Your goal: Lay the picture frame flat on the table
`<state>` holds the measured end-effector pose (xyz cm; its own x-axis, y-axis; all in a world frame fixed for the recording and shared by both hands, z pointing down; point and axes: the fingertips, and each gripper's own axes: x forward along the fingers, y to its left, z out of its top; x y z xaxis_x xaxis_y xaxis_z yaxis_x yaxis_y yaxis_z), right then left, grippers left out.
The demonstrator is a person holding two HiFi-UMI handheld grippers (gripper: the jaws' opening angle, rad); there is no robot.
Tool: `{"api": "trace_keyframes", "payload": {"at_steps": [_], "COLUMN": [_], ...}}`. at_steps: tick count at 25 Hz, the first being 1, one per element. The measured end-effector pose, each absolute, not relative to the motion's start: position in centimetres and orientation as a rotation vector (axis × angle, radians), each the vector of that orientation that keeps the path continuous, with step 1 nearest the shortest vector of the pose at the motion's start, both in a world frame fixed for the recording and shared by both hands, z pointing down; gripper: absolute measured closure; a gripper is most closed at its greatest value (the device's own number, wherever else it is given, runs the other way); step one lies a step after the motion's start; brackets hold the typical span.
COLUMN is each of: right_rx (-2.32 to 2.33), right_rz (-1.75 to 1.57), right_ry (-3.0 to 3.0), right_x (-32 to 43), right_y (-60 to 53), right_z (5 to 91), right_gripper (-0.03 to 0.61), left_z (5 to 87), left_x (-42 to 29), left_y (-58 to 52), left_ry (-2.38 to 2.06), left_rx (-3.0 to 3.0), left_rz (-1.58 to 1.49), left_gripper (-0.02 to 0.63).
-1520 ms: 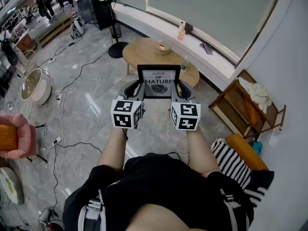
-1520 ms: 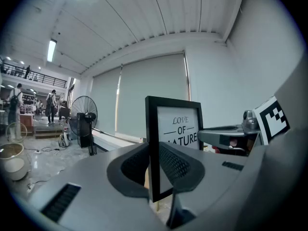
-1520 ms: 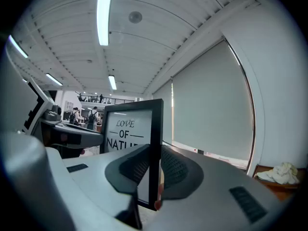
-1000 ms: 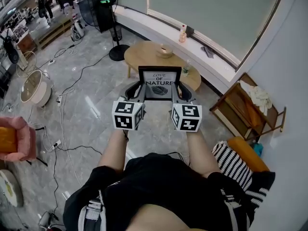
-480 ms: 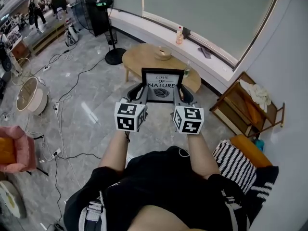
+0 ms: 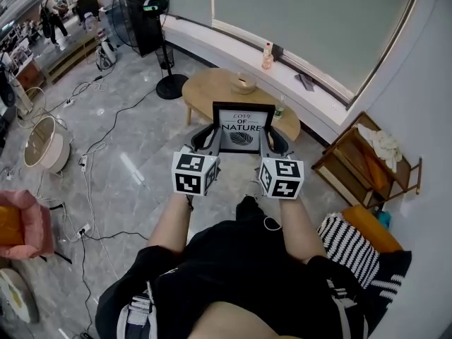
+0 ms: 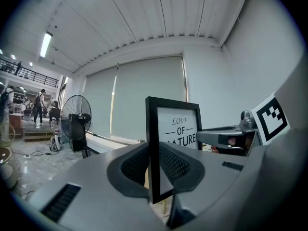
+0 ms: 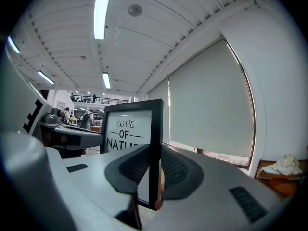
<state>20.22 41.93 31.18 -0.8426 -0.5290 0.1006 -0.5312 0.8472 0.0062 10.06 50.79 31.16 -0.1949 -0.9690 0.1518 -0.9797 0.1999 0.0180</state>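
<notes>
A black picture frame (image 6: 242,128) with a white print hangs upright in the air between my two grippers, short of the round wooden table (image 6: 212,90). My left gripper (image 6: 210,138) is shut on the frame's left edge (image 7: 155,148). My right gripper (image 6: 268,140) is shut on its right edge (image 8: 156,148). Each gripper view shows that edge pinched between ribbed pads (image 7: 134,165), (image 8: 175,170). The frame's back is hidden.
On the table sit a small bowl (image 6: 244,85) and a bottle (image 6: 278,107). A standing fan (image 6: 146,9) is at the back left; a wooden rack (image 6: 360,162) is at the right. A bottle (image 6: 268,55) stands on the window ledge. Cables (image 6: 92,154) run across the floor.
Both grippers, still clamped on the frame, have shifted slightly right and forward with it as the person moved towards the table. The grip looks the same.
</notes>
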Motion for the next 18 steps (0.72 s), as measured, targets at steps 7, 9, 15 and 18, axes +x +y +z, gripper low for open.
{"api": "trace_keyframes", "payload": {"at_steps": [7, 9, 15, 18], "right_rx": [0.798, 0.785, 0.753, 0.745], "right_rz": [0.070, 0.084, 0.132, 0.153], "right_ry": [-2.934, -2.936, -2.913, -2.900], "right_x": [15.0, 13.3, 7.9, 5.4], "right_y": [34.0, 30.8, 17.8, 11.0], "right_z": [32.5, 32.9, 33.5, 33.3], "right_gripper": [0.491, 0.489, 0.489, 0.489], "left_z": [32.3, 32.5, 33.2, 32.9], "left_x": [5.0, 3.4, -1.9, -4.4], "left_y": [43.2, 39.9, 27.0, 20.2], "left_ry": [-2.345, -2.345, -2.316, -2.302], "left_rx": [1.867, 1.858, 1.822, 1.809], "left_rz": [0.146, 0.161, 0.201, 0.218], "left_gripper": [0.537, 0.537, 0.537, 0.537]}}
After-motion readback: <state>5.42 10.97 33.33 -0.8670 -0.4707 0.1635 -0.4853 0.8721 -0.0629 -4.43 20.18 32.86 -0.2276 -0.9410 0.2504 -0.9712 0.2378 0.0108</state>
